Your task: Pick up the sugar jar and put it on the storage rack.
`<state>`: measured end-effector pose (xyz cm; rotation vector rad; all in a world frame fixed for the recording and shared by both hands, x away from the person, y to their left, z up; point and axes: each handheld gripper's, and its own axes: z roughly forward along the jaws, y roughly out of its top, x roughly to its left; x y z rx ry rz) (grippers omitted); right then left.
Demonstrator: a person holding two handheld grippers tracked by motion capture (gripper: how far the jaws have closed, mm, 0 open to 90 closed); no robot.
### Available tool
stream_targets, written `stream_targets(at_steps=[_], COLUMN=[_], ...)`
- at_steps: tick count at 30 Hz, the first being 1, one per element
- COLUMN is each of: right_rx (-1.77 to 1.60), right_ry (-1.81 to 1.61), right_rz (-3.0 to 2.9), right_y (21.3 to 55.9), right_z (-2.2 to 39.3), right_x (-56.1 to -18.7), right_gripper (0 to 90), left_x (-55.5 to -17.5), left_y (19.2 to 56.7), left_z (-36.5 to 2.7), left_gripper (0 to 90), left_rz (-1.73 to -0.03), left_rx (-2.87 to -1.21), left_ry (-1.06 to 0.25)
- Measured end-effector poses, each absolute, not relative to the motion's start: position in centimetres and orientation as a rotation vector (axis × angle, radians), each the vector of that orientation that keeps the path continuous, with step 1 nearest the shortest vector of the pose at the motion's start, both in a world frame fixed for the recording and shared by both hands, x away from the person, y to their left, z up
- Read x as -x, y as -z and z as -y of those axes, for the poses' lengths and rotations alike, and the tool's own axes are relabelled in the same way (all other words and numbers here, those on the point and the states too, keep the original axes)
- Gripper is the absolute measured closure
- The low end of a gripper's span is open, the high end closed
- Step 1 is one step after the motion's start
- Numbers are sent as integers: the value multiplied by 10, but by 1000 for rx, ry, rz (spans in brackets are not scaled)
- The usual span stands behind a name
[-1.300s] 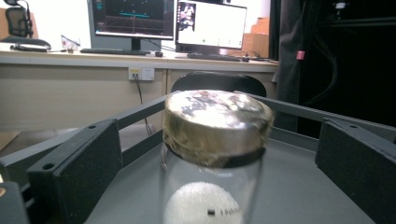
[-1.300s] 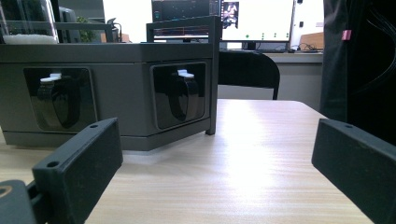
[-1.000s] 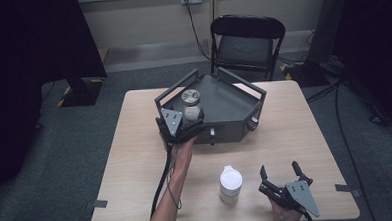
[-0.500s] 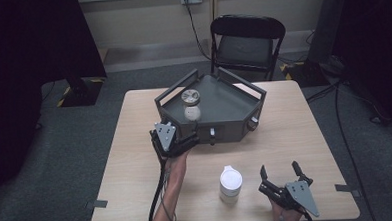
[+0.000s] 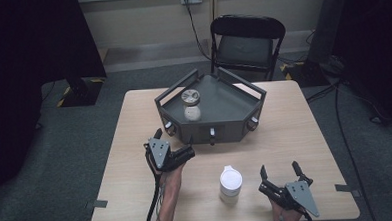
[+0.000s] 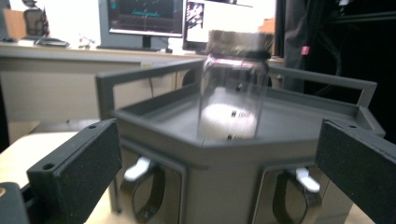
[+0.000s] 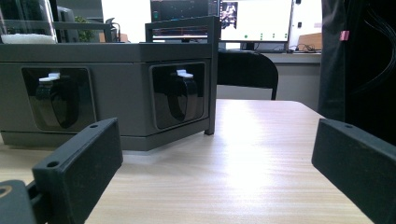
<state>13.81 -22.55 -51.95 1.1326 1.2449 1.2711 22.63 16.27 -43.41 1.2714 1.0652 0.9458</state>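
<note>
**Both grippers empty, glass jar standing in grey tray**

Left gripper [image 5: 178,155] sits over the table [image 5: 314,120], just in front of the tray's left front corner, jaws spread, nothing between them. Its cable trails down along the person's forearm [image 5: 169,202]. In the left gripper view the jaws stand wide apart at the frame's sides, with the jar [image 6: 233,88] seen between them but farther off, not touched.

The jar [image 5: 191,104] stands upright in the left part of the grey tray [image 5: 234,106], near the left rail. Clear glass, round lid on top, something white in the bottom. The tray is angular with raised rails and small white-tipped latches on its front faces.

White-lidded container [image 5: 231,184] stands upright on the table near the front edge, between the two grippers, touching neither.

Right gripper [image 5: 282,173] is at the front right of the table, jaws spread, empty, near the white container but apart from it. The right gripper view shows its jaws wide open over bare tabletop, the tray [image 7: 107,88] ahead at left.

Black folding chair [image 5: 246,43] stands behind the table.
</note>
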Motion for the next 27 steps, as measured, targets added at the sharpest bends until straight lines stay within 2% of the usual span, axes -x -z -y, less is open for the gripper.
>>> stream_targets(at_steps=[13, 17, 21, 27], right_rx=[-1133, -1134, -1133, -1133], right_ry=[-1271, -1271, -1271, -1270], right_rz=[-1245, -1244, -1245, -1244], right_y=[519, 519, 519, 519], right_z=[225, 225, 225, 225], right_x=[-138, -138, -138, -138], right_gripper=[6, 6, 6, 6], left_x=[-197, -187, -176, -164], left_y=[455, 464, 478, 493], left_z=[-168, -169, -165, -168], left_gripper=[0, 0, 0, 0], left_rz=[-1042, -1044, -1042, -1073], left_rx=[-1267, -1259, -1270, -1253], left_ry=[-996, -998, -1054, -1052])
